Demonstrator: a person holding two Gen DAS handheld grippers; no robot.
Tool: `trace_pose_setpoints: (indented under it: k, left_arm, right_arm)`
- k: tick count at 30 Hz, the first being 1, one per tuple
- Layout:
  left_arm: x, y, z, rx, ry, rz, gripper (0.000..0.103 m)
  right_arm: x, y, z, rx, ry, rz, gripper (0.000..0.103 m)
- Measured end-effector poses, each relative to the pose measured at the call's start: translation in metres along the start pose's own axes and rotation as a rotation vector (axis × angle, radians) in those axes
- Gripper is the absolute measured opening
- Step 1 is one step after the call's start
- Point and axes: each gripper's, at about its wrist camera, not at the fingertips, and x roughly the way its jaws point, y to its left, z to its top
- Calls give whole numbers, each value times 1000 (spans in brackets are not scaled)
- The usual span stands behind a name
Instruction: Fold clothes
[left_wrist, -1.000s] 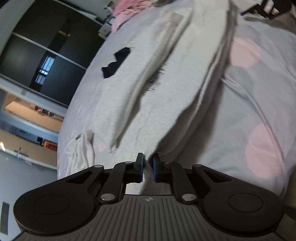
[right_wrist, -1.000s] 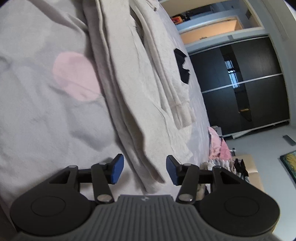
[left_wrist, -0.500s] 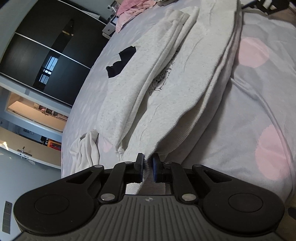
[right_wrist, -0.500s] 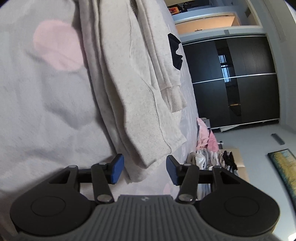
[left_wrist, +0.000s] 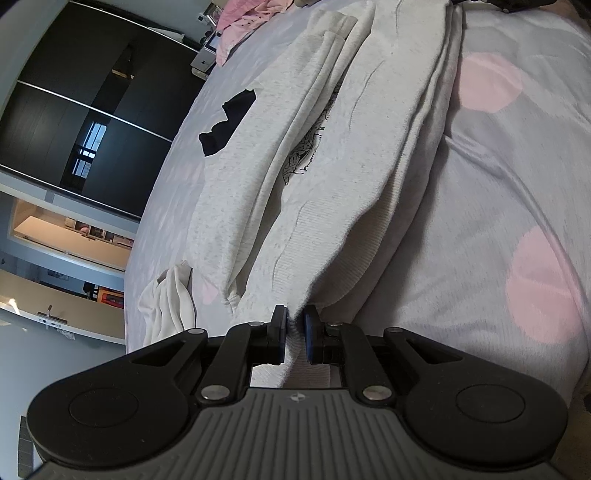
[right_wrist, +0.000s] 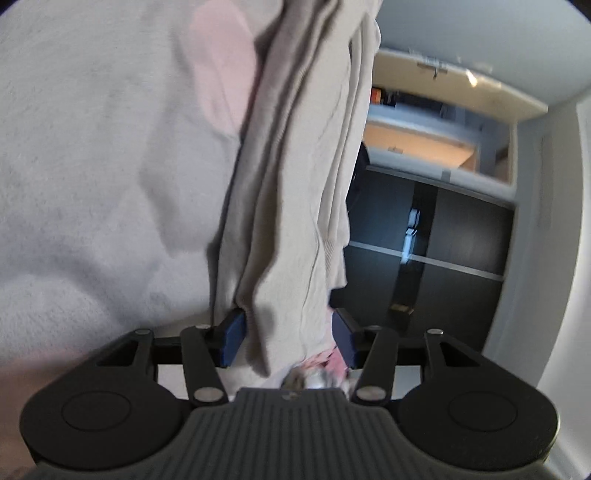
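Note:
A light grey sweatshirt (left_wrist: 332, 155) with a dark print lies part-folded lengthwise on a bed (left_wrist: 517, 155) covered in grey fabric with pink dots. Its sleeve is laid along the body. My left gripper (left_wrist: 294, 328) is shut on the ribbed hem corner of the sweatshirt. In the right wrist view the sweatshirt's other end (right_wrist: 295, 206) hangs in folds between the open jaws of my right gripper (right_wrist: 288, 339), whose blue pads (right_wrist: 232, 332) stand on either side of the cloth without pinching it.
A black patch (left_wrist: 229, 122) lies on the bed beside the sweatshirt. A white garment (left_wrist: 166, 306) is bunched near the bed edge. Pink clothes (left_wrist: 247, 14) are piled at the far end. Dark wardrobe doors (left_wrist: 74, 122) stand beyond the bed.
My right gripper has moved in over the sweatshirt's end, and the cloth now sits between its open jaws, lifted off the bed. My left gripper stays shut on the hem.

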Motion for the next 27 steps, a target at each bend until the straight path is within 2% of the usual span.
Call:
trace_pose_setpoints:
  k: [2,4,7,9,11,14,16,19,22,27]
  left_arm:
    - [1,-2,0,12,1,0,8]
    - [1,-5,0,24,0,-1,8]
    - [0,-9,-2,39,-5,-10,11]
    - [-1,-13,-4,61,-14,-10,12]
    - [-2,-19,-6,96,-26,-14,18]
    - [-5,-31,-7,152,-56,-35,33]
    - [-7,-42,-9,212,-84,-27,47]
    - [-6,-60,-11,294,-108,-9,48]
    - [4,-72,-11,325,-89,27,49]
    - [19,-75,-5,319,-63,36,48]
  right_arm:
    - [-2,3,1,-14,-21,-22,46]
    - [-2,4,1,-22,-32,-31,18]
    - [0,-8,0,54,-17,-21,6]
    - [4,-18,-1,110,0,-34,7]
    - [8,-26,0,154,18,-44,7]
    - [15,-38,1,221,46,-59,7]
    - [19,-46,2,265,64,-69,7]
    - [24,-49,1,275,69,-70,7]
    - [26,-51,0,275,69,-66,7]
    - [24,-51,-3,293,83,-68,7]
